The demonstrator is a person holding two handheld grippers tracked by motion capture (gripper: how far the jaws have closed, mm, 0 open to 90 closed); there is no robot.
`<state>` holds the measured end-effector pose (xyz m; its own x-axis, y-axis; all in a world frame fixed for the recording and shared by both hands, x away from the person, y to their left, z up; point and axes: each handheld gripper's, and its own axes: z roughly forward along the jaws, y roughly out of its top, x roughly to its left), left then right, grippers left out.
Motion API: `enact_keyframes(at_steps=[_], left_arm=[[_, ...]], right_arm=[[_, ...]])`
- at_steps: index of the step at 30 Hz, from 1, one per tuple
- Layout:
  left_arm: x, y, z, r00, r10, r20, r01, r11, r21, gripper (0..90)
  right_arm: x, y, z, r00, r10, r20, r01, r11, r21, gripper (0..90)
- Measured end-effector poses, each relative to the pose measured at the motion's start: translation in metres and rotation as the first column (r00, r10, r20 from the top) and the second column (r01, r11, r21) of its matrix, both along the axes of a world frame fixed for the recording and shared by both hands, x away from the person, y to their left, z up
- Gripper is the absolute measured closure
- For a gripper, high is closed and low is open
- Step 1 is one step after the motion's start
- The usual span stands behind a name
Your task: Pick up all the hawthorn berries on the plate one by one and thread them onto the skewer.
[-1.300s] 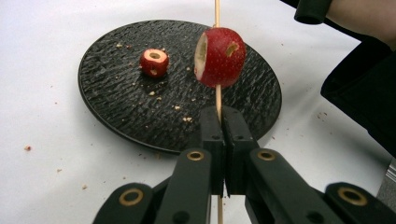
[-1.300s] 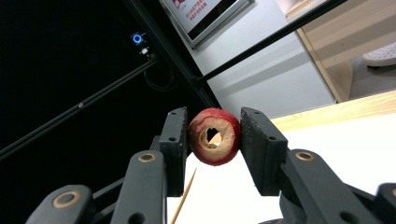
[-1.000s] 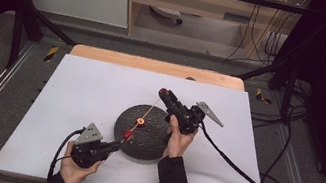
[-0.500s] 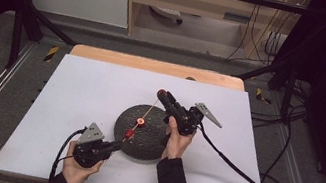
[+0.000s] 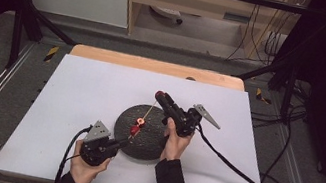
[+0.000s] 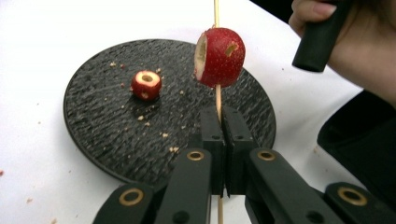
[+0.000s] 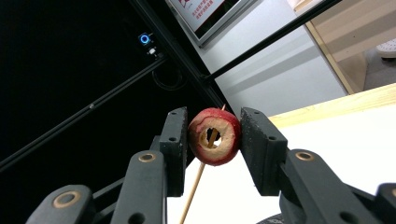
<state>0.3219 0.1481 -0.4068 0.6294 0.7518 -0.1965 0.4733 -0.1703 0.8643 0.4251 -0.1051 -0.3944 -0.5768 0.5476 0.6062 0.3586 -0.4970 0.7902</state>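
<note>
On the white table [image 5: 72, 106] lies a round black plate [image 5: 147, 142] with a rough surface, and the work happens above it. The left gripper [image 5: 113, 145] comes in from the lower left of the high view, near the plate's edge. Its jaws are pressed together on the lower end of a thin wooden skewer [image 6: 217, 100]; in the left gripper view the stick stands between the two black pads and rises straight up from them.

One red cored fruit [image 6: 220, 57] is already on the skewer, a little above the left gripper's jaws. It has a pale cut face and a small hole in its side. In the high view this piece [image 5: 135, 130] hangs over the middle of the plate.

The right gripper [image 5: 160, 96] is at the far end of the skewer — beyond the plate's far edge in the high view. It holds a second red fruit ring [image 7: 214, 136] between its pads, one pad on each side. In the right gripper view the ring's pale hollow centre faces the camera, and the skewer's tip [image 7: 212, 137] shows inside this hole, passing through it at a slant.

A third, smaller cored fruit [image 6: 146, 85] lies on the plate itself, apart from the skewer, with its hole turned upward. Small pale crumbs [image 6: 163, 135] are scattered on the plate around it.
</note>
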Motion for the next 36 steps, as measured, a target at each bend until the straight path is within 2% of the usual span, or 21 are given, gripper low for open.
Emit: enact_keyframes(at_steps=[2,13,18,36], left_arm=[[0.002,-0.002,0.001,1.0,-0.001,-0.005,0.001,0.9999,-0.011,88.4],[0.015,-0.011,0.008,0.9999,0.012,0.001,-0.012,0.9999,-0.01,88.4],[0.019,-0.013,0.01,0.9998,0.015,0.01,-0.015,0.9999,-0.003,88.4],[0.032,-0.018,0.015,0.9998,0.009,0.017,-0.008,0.9996,-0.025,88.4]], right_arm=[[-0.001,0.0,0.0,1.0,0.004,0.001,-0.004,1.0,0.0,63.3],[-0.005,0.002,-0.002,0.9997,0.022,-0.008,-0.022,1.0,-0.012,63.4],[-0.008,0.004,-0.004,0.9994,0.03,-0.016,-0.031,0.999,-0.017,63.4],[-0.018,0.01,-0.012,0.9976,0.065,-0.025,-0.066,0.997,-0.048,63.5]])
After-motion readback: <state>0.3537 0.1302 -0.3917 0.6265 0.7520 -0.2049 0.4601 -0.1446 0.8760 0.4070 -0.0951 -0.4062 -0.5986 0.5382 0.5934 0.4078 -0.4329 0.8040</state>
